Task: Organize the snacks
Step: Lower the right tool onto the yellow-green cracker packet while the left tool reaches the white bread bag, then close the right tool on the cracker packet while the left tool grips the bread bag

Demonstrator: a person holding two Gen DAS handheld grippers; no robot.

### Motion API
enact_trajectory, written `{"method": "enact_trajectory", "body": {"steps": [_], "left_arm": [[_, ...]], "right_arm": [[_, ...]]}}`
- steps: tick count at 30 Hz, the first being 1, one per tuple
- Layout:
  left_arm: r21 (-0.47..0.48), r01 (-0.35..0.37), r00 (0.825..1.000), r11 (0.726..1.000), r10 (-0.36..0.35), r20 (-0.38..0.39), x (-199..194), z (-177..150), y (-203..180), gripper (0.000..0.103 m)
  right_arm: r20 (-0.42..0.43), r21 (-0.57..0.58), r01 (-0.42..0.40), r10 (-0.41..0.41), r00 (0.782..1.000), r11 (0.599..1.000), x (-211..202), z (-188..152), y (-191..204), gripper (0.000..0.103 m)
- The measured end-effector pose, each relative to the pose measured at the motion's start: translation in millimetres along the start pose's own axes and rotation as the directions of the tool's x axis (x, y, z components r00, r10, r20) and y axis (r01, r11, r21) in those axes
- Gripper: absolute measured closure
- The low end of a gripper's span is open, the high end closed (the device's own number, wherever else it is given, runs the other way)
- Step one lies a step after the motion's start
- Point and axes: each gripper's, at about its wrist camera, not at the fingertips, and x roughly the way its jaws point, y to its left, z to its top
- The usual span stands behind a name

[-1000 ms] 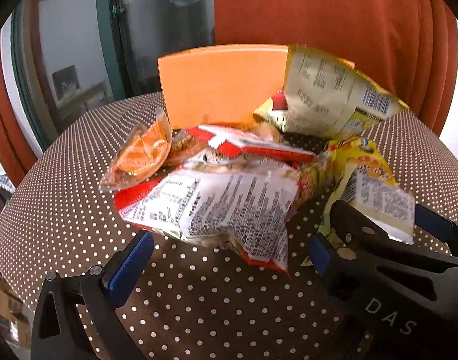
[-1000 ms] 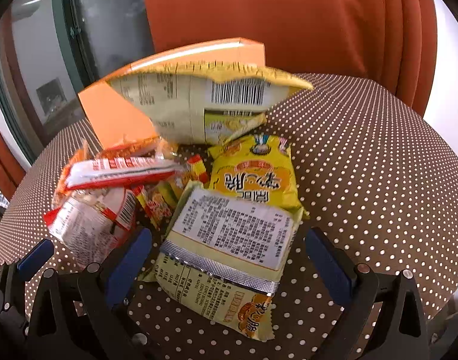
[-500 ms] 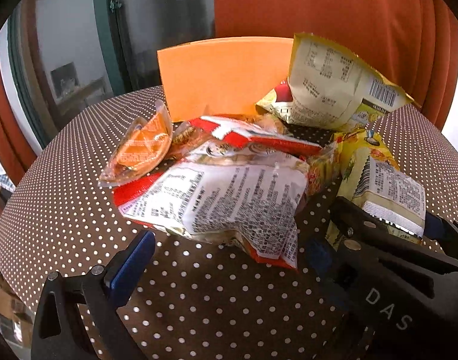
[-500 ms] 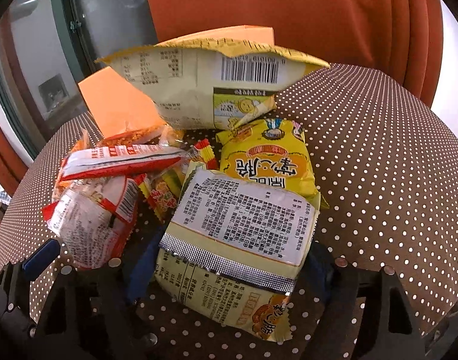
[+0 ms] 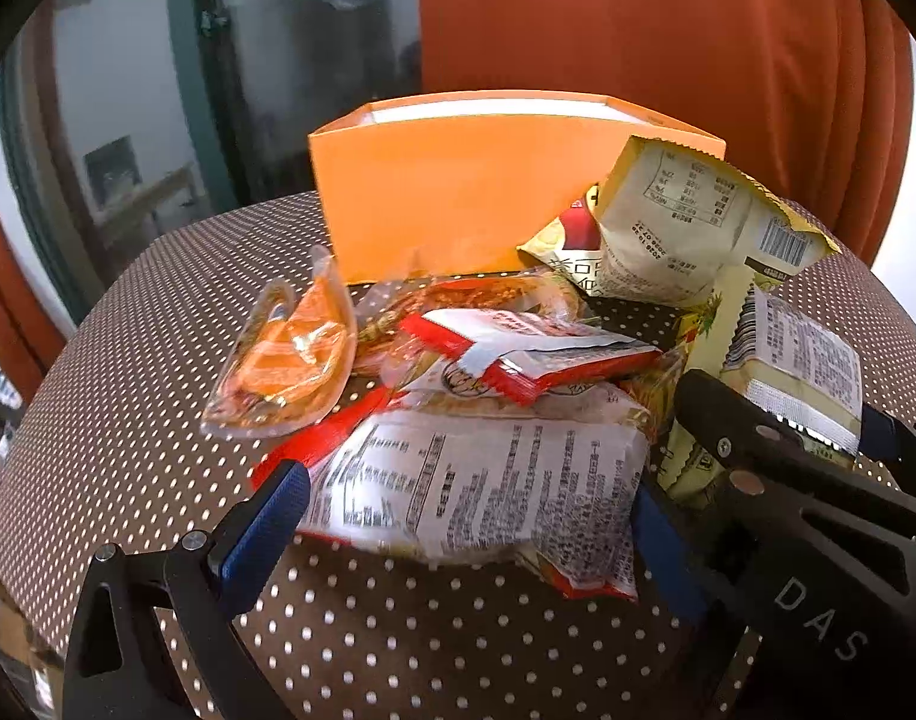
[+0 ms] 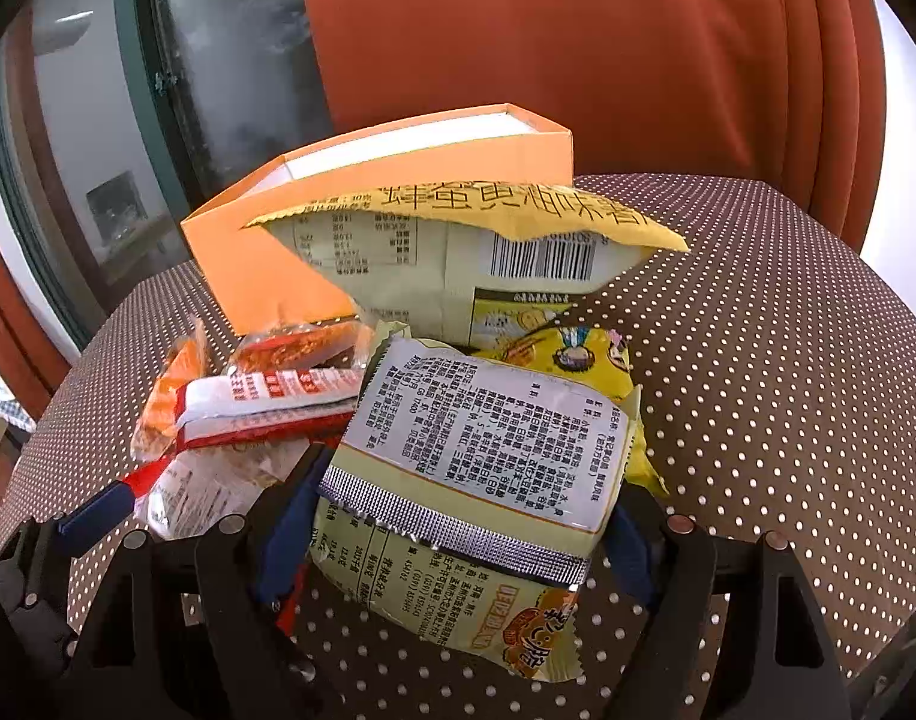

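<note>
A pile of snack packets lies on the dotted table in front of an open orange box (image 5: 458, 180), which also shows in the right wrist view (image 6: 266, 258). My left gripper (image 5: 463, 516) is closed around a white and red packet (image 5: 475, 480), one finger on each side of it. My right gripper (image 6: 452, 534) is shut on a pale yellow packet with a printed label (image 6: 487, 438) and holds it tilted up off the table. The right gripper's black body (image 5: 817, 492) shows at the right of the left wrist view.
A big yellow bag (image 6: 458, 258) leans against the box. A clear orange packet (image 5: 290, 360), a red and white packet (image 5: 517, 348) and a yellow cartoon packet (image 6: 577, 354) lie in the pile. The brown dotted table (image 6: 787, 330) is round, with orange curtains behind.
Both grippers moved forward onto the pile. The right gripper closed on the pale yellow packet and raised it. The left gripper's fingers closed in on the white and red packet.
</note>
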Motion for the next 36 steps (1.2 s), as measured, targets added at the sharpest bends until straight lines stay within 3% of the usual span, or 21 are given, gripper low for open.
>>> {"method": "enact_trajectory", "body": {"steps": [9,15,20,36], "left_arm": [[0.007,0.058,0.998,0.998,-0.058,0.015,22.1,8.5,-2.6,0.000],[0.027,0.038,0.999,0.999,-0.039,0.037,23.1,5.1,-8.2,0.000],[0.022,0.066,0.998,0.998,-0.067,0.017,24.5,3.3,-8.3,0.007],[-0.037,0.065,0.998,0.997,-0.064,0.028,-18.5,-17.9,-8.1,0.021]], "right_arm": [[-0.002,0.015,0.049,-0.049,0.999,0.999,15.4,3.9,-1.8,0.020],[-0.028,0.009,0.055,-0.055,0.998,0.998,24.4,2.6,0.0,0.020],[-0.032,-0.002,0.059,-0.059,0.998,0.998,22.9,-1.5,2.8,0.020],[-0.023,-0.011,0.032,-0.032,0.999,0.999,-4.2,-8.0,7.4,0.020]]}}
